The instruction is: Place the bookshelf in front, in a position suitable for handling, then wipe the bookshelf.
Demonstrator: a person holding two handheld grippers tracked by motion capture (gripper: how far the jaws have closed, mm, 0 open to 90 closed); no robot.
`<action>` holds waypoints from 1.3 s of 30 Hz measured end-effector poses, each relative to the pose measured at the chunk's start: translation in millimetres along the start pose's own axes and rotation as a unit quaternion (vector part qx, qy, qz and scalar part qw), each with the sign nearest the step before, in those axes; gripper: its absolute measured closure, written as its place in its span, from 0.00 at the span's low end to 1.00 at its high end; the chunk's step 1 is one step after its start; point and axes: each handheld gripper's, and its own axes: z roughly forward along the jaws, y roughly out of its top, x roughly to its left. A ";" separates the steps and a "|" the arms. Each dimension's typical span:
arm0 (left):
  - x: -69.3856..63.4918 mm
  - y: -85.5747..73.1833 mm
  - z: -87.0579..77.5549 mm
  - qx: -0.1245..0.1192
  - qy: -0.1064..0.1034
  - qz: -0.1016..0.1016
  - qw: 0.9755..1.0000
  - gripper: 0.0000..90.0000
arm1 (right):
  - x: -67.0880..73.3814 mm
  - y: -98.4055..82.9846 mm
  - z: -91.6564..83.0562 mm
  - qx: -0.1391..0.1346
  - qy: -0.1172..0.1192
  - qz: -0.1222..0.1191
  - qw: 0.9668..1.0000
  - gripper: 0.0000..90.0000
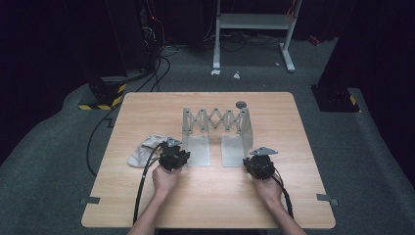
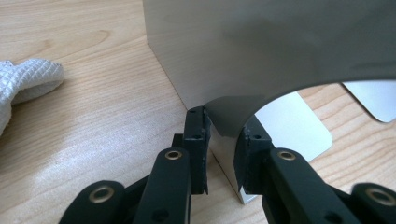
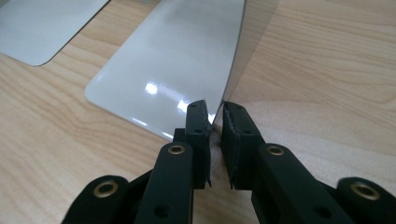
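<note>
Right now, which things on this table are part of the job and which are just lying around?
In the job:
- metal expanding bookend rack
- left gripper, clamped on its left plate
- right gripper, clamped on its right plate

Lying about:
- white cloth
- small grey disc

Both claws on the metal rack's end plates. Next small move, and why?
Probably draw the two hands slowly apart to stretch the rack wider. The left claw pinches the near edge of the left end plate, and the right claw pinches the right end plate. The scissor links between the plates look only partly spread, and bare table lies to the right.
</note>
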 end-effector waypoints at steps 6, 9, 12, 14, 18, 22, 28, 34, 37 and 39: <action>-2.5 -2.9 -2.3 -0.001 -0.003 0.003 1.000 0.85 | 4.8 -6.8 -5.7 -0.004 0.012 0.005 1.000 0.90; -2.9 -4.1 -3.5 -0.001 -0.003 0.001 1.000 0.86 | 4.6 -8.1 -6.7 -0.005 0.014 0.007 1.000 0.90; -2.7 -4.9 -4.5 -0.001 -0.002 0.000 1.000 0.86 | 4.7 -8.1 -7.5 -0.003 0.015 0.008 1.000 0.90; -2.4 -5.1 -4.9 0.000 -0.002 -0.001 1.000 0.86 | 4.4 -7.8 -7.6 -0.002 0.016 0.004 1.000 0.90; -2.0 -5.9 -5.1 -0.003 -0.002 -0.002 1.000 0.86 | 2.9 -8.1 -8.0 -0.002 0.023 -0.005 1.000 0.79; -2.0 -6.6 -4.9 -0.006 -0.001 -0.003 1.000 0.86 | -2.9 -11.0 -11.3 -0.013 0.031 -0.001 0.999 0.71; -1.6 -7.3 -4.7 -0.011 -0.001 -0.004 1.000 0.86 | -13.8 -15.2 -14.7 -0.012 0.030 0.002 0.999 0.64; -0.9 -7.6 -5.2 -0.011 -0.001 -0.005 1.000 0.86 | -26.2 -17.1 -17.1 -0.015 0.020 0.007 1.000 0.63; -0.1 -7.8 -5.5 -0.011 -0.003 -0.008 1.000 0.86 | -32.2 -17.1 -15.0 -0.016 0.012 0.020 1.000 0.63; 0.2 -7.9 -5.7 -0.011 -0.003 -0.009 1.000 0.86 | -36.1 -16.0 -13.5 -0.019 0.007 0.026 0.999 0.63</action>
